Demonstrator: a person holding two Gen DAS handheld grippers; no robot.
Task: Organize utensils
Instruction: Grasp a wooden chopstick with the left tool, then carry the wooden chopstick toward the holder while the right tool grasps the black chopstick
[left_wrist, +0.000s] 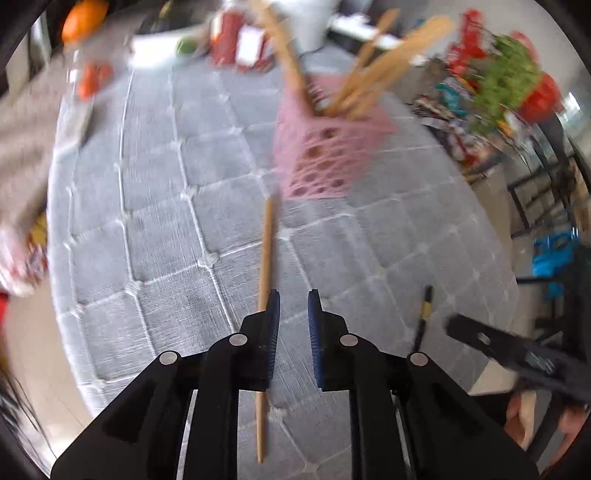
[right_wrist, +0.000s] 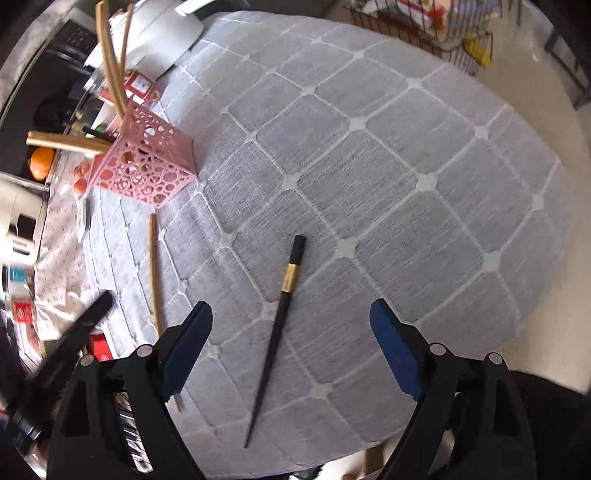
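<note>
The left tool (left_wrist: 293, 306) points steeply down at the grey quilted surface (left_wrist: 155, 206), its blue pads (left_wrist: 274, 332) standing a narrow gap apart with nothing pinched between them. A pale wooden chopstick (left_wrist: 266, 251) lies flat on the cloth and runs under the left finger, not in the gap, so it is loose. Ahead of it stands the pink holder (left_wrist: 325, 155), a perforated square basket (badly smeared by blur in this view), with several wooden utensils (left_wrist: 373, 70) fanning out of its top. Over on the other side, the right tool (right_wrist: 291, 317) has its jaws spread wide and holds nothing. Below it a black chopstick (right_wrist: 279, 325) with a gold band lies on the surface, thick end away from the tool, thin tip near the table's edge, roughly midway between the two open fingers but untouched by either. In that right view the wooden chopstick (right_wrist: 154, 273) lies off to the left, its far end just short of the pink holder (right_wrist: 147, 162), which leans in the fisheye with wooden handles (right_wrist: 110, 62) sticking out. A dark bar of the left tool (right_wrist: 79, 325) juts in beside that stick. Beyond the holder sits kitchen clutter, including an orange (right_wrist: 40, 162) and red packets (right_wrist: 138, 85), too blurred or small to name further.
</note>
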